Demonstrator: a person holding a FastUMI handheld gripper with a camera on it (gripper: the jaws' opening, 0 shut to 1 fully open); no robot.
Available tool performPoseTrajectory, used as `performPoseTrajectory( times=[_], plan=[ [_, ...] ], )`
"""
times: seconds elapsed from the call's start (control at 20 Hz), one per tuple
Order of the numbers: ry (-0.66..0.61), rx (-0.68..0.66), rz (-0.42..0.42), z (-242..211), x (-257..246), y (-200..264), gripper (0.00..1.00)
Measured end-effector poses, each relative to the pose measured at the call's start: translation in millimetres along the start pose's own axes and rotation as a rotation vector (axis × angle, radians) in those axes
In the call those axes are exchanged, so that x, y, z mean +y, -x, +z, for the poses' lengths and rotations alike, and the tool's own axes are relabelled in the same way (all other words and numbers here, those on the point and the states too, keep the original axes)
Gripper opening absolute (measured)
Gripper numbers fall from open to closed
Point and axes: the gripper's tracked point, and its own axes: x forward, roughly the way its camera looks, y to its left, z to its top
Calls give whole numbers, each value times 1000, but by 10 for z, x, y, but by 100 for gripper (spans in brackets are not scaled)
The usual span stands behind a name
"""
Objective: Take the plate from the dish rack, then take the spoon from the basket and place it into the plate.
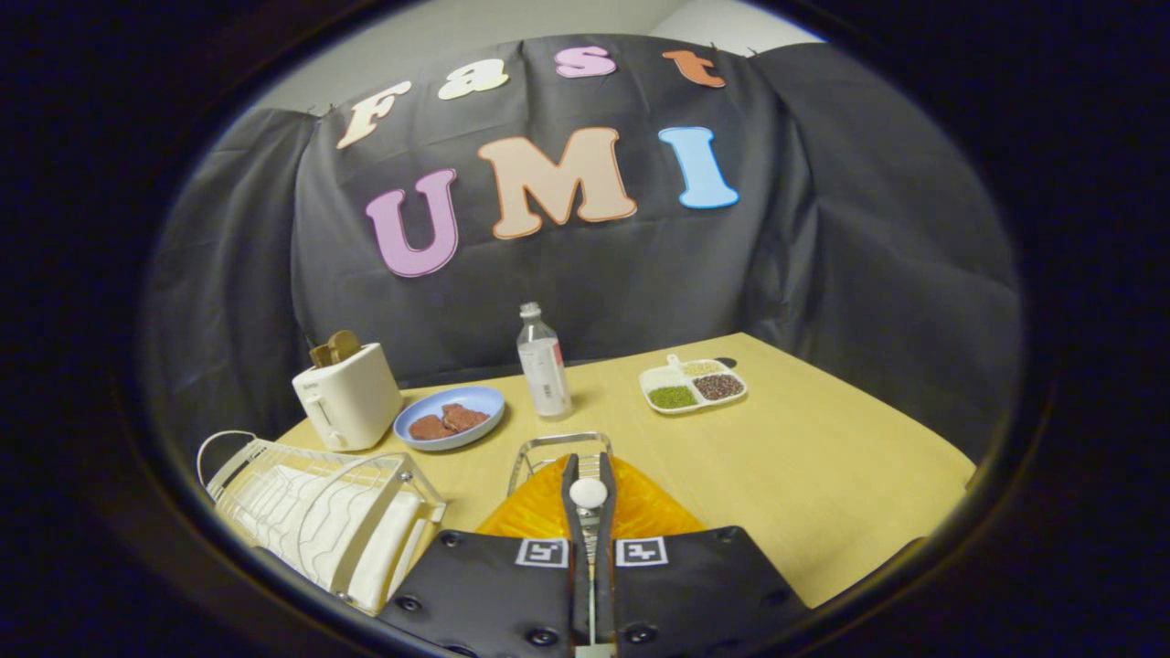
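While over basket [545, 450], spoon [588, 494] (gripper [590, 464] clamped)

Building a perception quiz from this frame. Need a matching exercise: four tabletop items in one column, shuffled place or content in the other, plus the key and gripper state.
Things:
1. toaster
2. blue plate
3. bottle
4. divided tray

Descriptions:
A. holds green, dark and pale grains in separate compartments
B. stands upright between the blue plate and the divided tray
C. holds brown pieces
D. white, with brown slices sticking out of the top, behind the dish rack

Pairs: 1-D, 2-C, 3-B, 4-A

The gripper has its fingers closed around a white spoon, above the orange plate.
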Motion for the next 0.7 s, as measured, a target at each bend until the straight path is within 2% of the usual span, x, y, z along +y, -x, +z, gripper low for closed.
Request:
performPoseTrajectory(
  times=[0.2,0.5,0.7],
  plan=[
    [35,-6,20,282,49,193,5],
    [16,-49,46,672,61,783,5],
    [-25,-61,59,705,-19,1093,5]
  ],
)
